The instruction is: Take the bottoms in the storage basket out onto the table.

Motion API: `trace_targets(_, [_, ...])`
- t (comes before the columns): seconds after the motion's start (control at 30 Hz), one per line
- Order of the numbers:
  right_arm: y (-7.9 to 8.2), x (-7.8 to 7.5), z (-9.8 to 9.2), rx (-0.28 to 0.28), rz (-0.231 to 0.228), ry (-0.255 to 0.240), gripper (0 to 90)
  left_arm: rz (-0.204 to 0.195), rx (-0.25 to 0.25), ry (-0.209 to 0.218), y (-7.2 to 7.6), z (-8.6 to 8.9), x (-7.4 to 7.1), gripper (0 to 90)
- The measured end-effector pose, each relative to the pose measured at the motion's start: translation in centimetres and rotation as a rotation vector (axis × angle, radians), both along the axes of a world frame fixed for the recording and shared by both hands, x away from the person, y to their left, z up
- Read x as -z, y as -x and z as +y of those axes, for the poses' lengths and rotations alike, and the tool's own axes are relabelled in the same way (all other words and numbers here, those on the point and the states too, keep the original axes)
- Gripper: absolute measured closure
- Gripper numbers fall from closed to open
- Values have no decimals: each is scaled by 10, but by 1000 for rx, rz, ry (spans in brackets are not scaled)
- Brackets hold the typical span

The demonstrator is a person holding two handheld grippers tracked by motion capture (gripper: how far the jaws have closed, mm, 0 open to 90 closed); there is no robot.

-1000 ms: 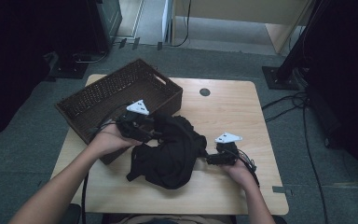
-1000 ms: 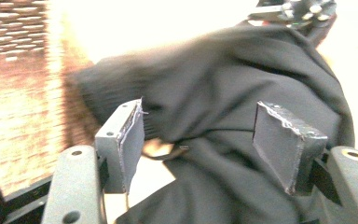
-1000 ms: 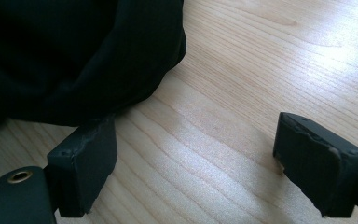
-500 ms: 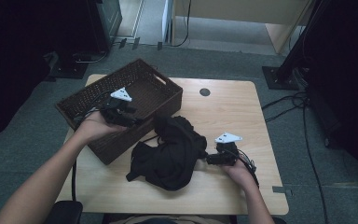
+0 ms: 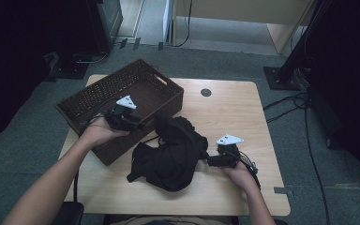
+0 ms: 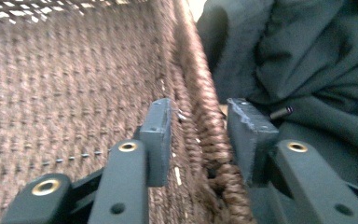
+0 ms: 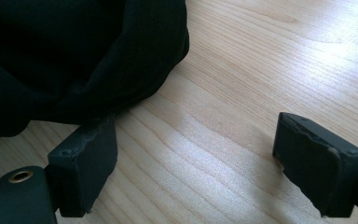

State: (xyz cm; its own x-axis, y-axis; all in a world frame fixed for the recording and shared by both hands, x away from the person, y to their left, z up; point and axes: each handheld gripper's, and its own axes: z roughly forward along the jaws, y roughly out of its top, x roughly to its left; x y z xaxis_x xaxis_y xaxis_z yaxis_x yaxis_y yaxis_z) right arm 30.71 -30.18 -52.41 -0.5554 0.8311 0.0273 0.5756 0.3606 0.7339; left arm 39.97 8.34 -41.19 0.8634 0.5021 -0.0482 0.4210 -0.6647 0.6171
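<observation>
A dark brown wicker basket (image 5: 98,96) stands at the table's left rear. A crumpled black garment (image 5: 171,152) lies beside it at the middle of the table. My left gripper (image 5: 138,125) sits over the basket's near wall. In the left gripper view the braided rim (image 6: 204,116) runs between the pads (image 6: 158,135) of that gripper (image 6: 200,135). Its jaws have just been closing, with a thin gap still showing at the left pad. My right gripper (image 5: 207,160) rests open on the wood at the garment's right edge (image 7: 74,60); between its fingers (image 7: 200,154) is bare table.
The light wooden table (image 5: 234,112) has bare room at the right and rear, with a small round cable hole (image 5: 206,92). Cables (image 5: 248,161) trail from the right gripper. Dark stands and cords sit on the floor around the table.
My left gripper left the garment, moved left to the basket and came down over its near wall. The right hand stayed put.
</observation>
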Motion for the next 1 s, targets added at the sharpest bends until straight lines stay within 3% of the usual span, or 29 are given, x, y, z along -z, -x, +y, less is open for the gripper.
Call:
trace_targets(0.17, [0, 0, 0, 1, 0, 0, 138, 11, -17, -14, 0, -6, 2, 735])
trace_targets(0.4, [0, 0, 0, 0, 4, -2, 138, -3, -44, -22, 1, -6, 3, 757])
trace_targets(0.57, [0, 0, 1, -3, 3, -3, 138, 26, -85, 1, -1, -2, 4, 760])
trace_targets(0.77, [0, 0, 1, -4, 3, -3, 138, 25, -174, 13, -4, 10, 4, 759])
trace_targets(1.0, [0, 0, 1, -4, 1, -4, 138, 18, -328, 15, -10, 40, 4, 759])
